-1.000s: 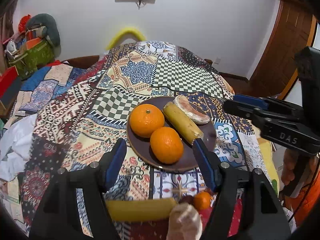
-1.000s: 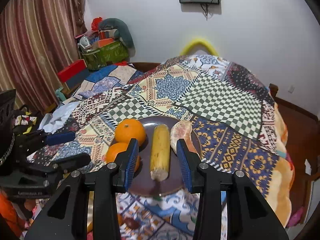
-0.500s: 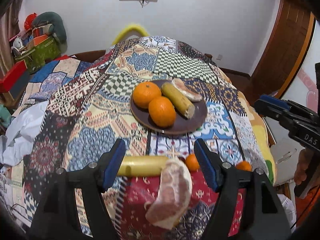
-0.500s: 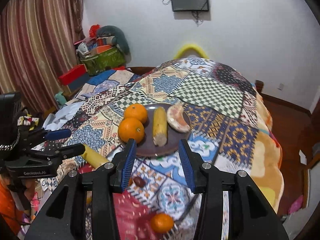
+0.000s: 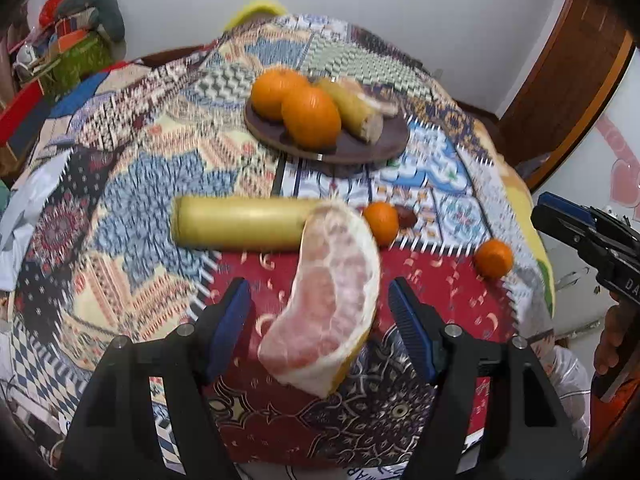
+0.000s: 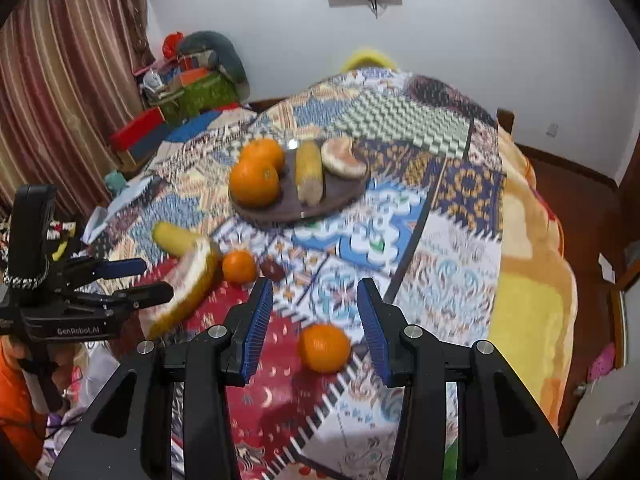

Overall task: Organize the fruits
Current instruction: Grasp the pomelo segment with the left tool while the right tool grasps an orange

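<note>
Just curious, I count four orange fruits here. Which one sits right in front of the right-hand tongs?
The small mandarin alone on the red patch near the table's edge. Another small one lies by the pomelo slice; two big oranges are on the plate.

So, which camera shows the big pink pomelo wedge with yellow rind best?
The left wrist view: the pink pomelo wedge with yellow rind lies central, flesh facing the camera. The right wrist view shows it edge-on, blurred, partly behind the left gripper.
</note>
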Motion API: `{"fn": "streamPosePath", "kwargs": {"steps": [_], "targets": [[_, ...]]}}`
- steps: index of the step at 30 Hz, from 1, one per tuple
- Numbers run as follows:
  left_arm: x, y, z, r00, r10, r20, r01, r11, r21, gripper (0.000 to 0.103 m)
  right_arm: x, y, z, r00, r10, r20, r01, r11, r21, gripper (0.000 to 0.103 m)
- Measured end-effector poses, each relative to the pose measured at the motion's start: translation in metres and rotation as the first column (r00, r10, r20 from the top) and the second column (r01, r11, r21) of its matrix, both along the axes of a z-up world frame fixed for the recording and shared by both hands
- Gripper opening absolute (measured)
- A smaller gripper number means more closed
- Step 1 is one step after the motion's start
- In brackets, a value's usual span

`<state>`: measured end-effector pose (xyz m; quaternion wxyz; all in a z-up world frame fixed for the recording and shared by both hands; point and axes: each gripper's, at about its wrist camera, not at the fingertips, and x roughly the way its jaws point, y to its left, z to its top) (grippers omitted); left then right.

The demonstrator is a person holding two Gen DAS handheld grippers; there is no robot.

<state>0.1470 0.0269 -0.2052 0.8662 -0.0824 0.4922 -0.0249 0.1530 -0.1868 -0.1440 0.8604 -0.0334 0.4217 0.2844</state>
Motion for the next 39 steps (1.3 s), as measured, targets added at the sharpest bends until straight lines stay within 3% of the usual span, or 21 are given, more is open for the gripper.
{"fn": "streamPosePath", "kwargs": {"steps": [5, 10, 18, 22, 27, 29, 39], "targets": [[0.0, -0.003, -0.019, 0.999, -0.014, -0.053, 0.014, 1.0, -0.007, 0.071, -0.008, 0.0, -0.021, 0.999, 0.006, -0.042, -0.008, 1.0, -0.028, 0.04], [0.003, -0.011, -0.024, 0.999, -0.031, -0.038, 0.032, 0.999, 0.04, 0.071, -0.011, 0.0, -0.037, 0.996, 0.009, -0.085, -0.013, 0.999, -0.04, 0.04], [0.012, -0.014, -0.029, 0.999, -0.032, -0.005, 0.033, 0.999, 0.039, 0.071, -0.007, 0.0, -0.045, 0.996, 0.0, -0.092, -0.006, 0.998, -0.063, 0.04], [0.012, -0.013, -0.029, 0.999, -0.037, 0.008, 0.037, 0.999, 0.024, 0.061, -0.005, 0.002, -0.054, 0.993, 0.004, -0.118, -0.011, 0.998, -0.062, 0.04], [0.011, -0.013, -0.026, 0.999, -0.044, 0.011, 0.043, 0.999, 0.027, 0.058, -0.004, 0.004, -0.051, 0.995, 0.006, -0.103, -0.012, 0.999, -0.052, 0.035], [0.011, -0.012, -0.023, 0.999, -0.048, 0.014, 0.048, 0.999, 0.01, 0.052, -0.003, 0.004, -0.048, 0.995, 0.011, -0.1, -0.015, 0.999, -0.04, 0.035], [0.015, -0.009, 0.001, 0.996, -0.047, 0.076, 0.046, 0.999, 0.012, 0.051, 0.01, 0.0, -0.031, 0.998, -0.004, -0.063, 0.004, 1.0, 0.001, 0.035]]}}
